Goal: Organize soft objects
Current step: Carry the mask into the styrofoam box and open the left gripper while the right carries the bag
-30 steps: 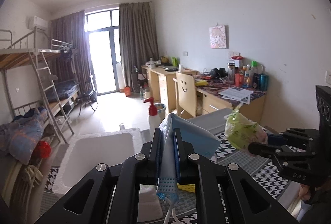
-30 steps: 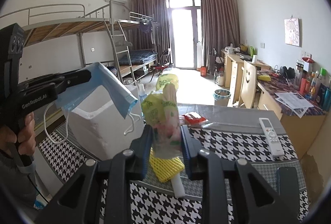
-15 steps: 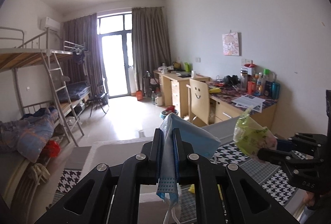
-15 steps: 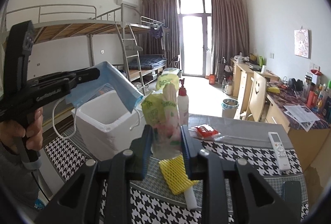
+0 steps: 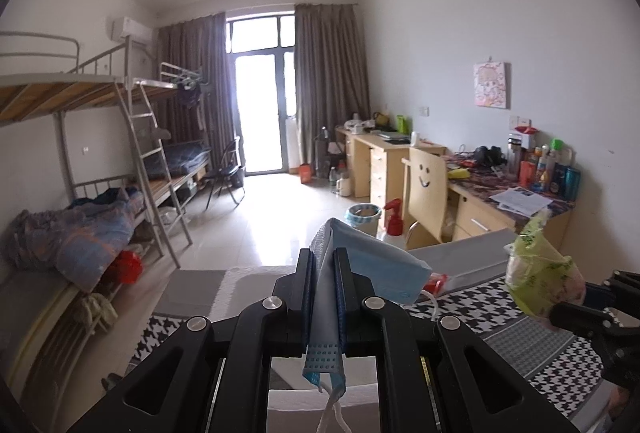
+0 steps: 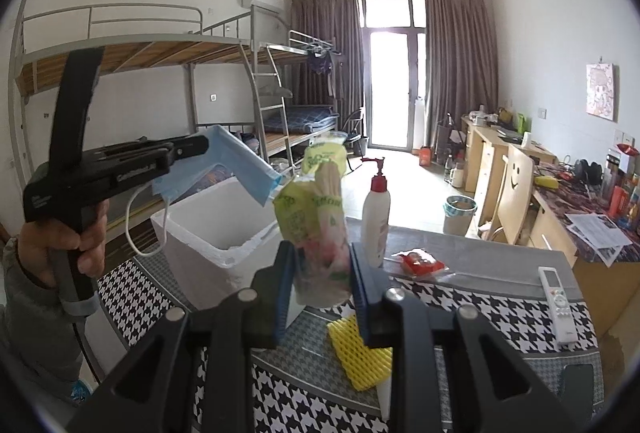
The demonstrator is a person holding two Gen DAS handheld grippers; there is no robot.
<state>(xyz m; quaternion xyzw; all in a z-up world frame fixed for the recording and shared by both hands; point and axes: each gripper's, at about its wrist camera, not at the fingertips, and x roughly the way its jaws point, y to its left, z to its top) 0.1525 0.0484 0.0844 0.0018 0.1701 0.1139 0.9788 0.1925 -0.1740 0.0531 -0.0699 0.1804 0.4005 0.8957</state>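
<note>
My left gripper [image 5: 323,273] is shut on a blue face mask [image 5: 372,269], whose ear loops dangle below the jaws. In the right wrist view that left gripper [image 6: 200,145] holds the mask [image 6: 236,165] above the open white foam box [image 6: 224,229], with a hand on its handle. My right gripper [image 6: 320,265] is shut on a soft green-and-clear plastic packet [image 6: 316,229], held up over the table just right of the box. The same packet [image 5: 536,281] shows at the right edge of the left wrist view.
On the houndstooth tablecloth [image 6: 472,313] lie a yellow foam net sleeve [image 6: 360,357], a white pump bottle [image 6: 376,217], a red packet [image 6: 422,265] and a white remote [image 6: 556,289]. Bunk beds [image 6: 160,61] stand at left, desks and a chair [image 6: 516,189] at right.
Both grippers have swung sideways with their loads; the mask now hangs over the foam box's near left edge. The pump bottle has come into the right wrist view.
</note>
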